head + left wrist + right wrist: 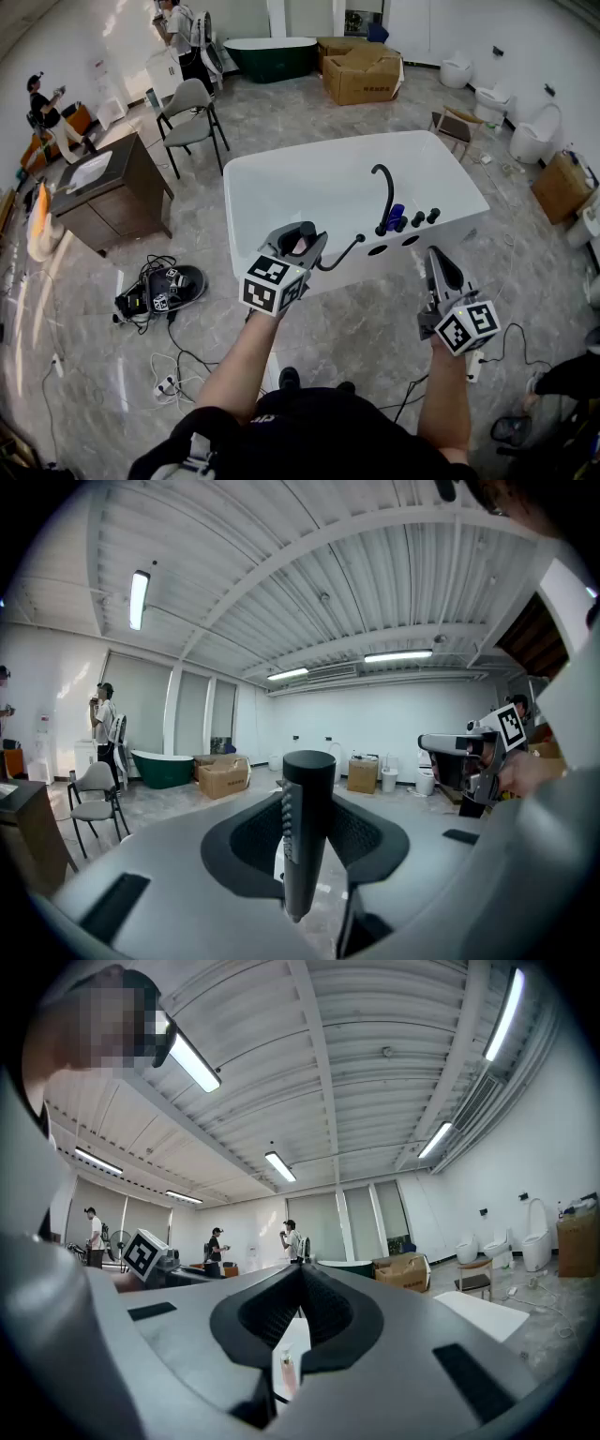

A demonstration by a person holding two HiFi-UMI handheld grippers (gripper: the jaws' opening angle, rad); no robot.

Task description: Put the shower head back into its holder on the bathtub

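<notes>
The white bathtub [309, 192] stands in front of me, with a curved black faucet [384, 197], black knobs [418, 218] and two dark round openings [378, 250] along its near rim. My left gripper [302, 236] hovers over the near rim, left of the faucet. It is shut on the black, stick-shaped shower head [305, 827], which stands upright between the jaws of the left gripper [307, 789]. A black hose [342, 255] runs from there toward the openings. My right gripper [437, 257] hangs in front of the tub's near right corner. In its own view the right gripper [302, 1271] is shut and empty.
Behind the tub to the left stand a grey chair [192, 117] and a wooden cabinet [112, 192]. Cardboard boxes [361, 73] and a green tub [272, 56] are at the back, toilets [534, 131] at the right. Cables and a dark bag [164, 291] lie on the floor at left.
</notes>
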